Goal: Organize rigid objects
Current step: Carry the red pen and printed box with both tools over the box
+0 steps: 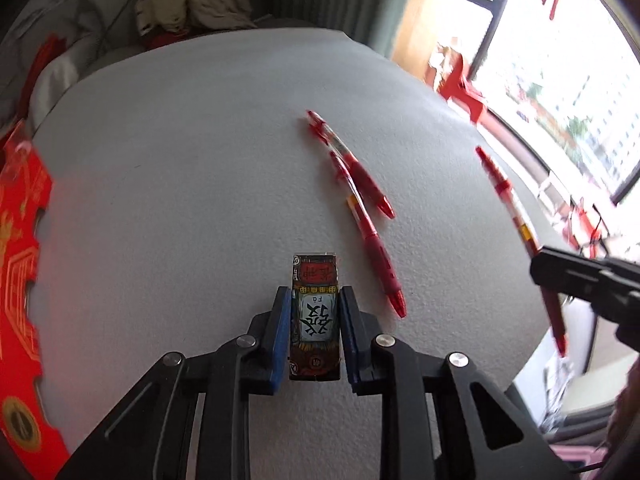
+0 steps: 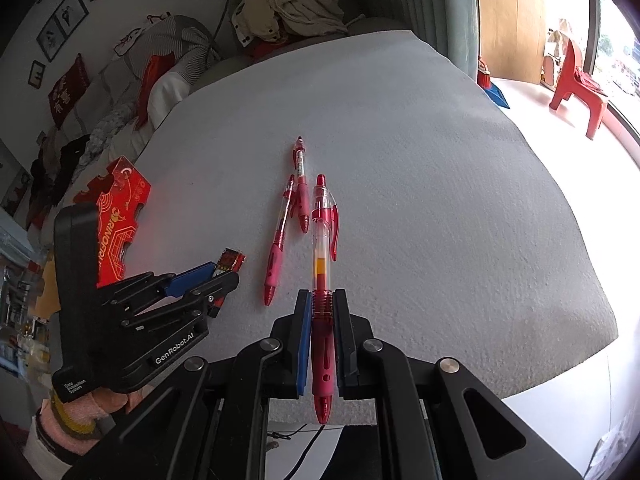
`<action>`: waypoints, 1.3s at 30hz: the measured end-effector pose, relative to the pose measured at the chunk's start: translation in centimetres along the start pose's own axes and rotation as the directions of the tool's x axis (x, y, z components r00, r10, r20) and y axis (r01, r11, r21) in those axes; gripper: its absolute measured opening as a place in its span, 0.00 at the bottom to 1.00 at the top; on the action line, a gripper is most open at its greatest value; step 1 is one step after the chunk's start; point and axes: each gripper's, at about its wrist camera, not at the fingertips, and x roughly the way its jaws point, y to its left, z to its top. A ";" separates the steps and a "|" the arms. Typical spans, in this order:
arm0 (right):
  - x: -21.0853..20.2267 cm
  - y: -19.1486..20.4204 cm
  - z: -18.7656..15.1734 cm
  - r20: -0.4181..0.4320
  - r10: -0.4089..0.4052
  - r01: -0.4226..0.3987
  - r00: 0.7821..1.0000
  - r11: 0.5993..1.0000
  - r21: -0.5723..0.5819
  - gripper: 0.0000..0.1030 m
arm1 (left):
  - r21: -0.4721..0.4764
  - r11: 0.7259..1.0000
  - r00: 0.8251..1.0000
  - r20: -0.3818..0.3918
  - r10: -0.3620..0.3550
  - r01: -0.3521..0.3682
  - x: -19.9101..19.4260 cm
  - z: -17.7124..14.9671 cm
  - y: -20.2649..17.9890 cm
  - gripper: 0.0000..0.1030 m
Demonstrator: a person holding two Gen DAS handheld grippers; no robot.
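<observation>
Right gripper (image 2: 320, 304) clamped on a red pen (image 2: 322, 264); left gripper (image 1: 314, 312) clamped on a small printed box (image 1: 315, 316).

The held pen runs straight along the right gripper's fingers, clip end far, tip near. Two more pens (image 2: 290, 220) lie on the white table (image 2: 440, 180) just left of and beyond it, touching each other, their long axes close to parallel with the held one, so the right gripper is the nearer to them. The box points forward between the left gripper's blue pads, over the table, left of those pens. It bears a large Chinese character and "FA", read upside down. The left gripper's body reads "GenRobot.AI" and "Data Acquisition System". A red card (image 2: 116, 224) at the table's left edge carries gold lettering, not surely legible.
</observation>
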 end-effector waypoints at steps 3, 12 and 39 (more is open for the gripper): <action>-0.1 0.8 0.2 0.007 0.011 -0.011 1.000 1.000 -0.014 0.11 | -0.058 0.998 0.998 0.066 0.009 -0.005 -2.3 -0.5 1.1 0.25; -0.6 3.5 0.8 0.028 0.023 -0.022 0.999 0.998 -0.063 0.11 | -0.124 0.989 0.976 0.190 0.105 -0.082 -7.1 -1.7 2.1 0.25; 0.2 22.9 3.3 0.029 0.232 -0.203 0.972 0.899 -0.389 0.11 | -0.346 0.906 0.847 0.379 0.373 -0.244 -20.8 -3.9 13.3 0.25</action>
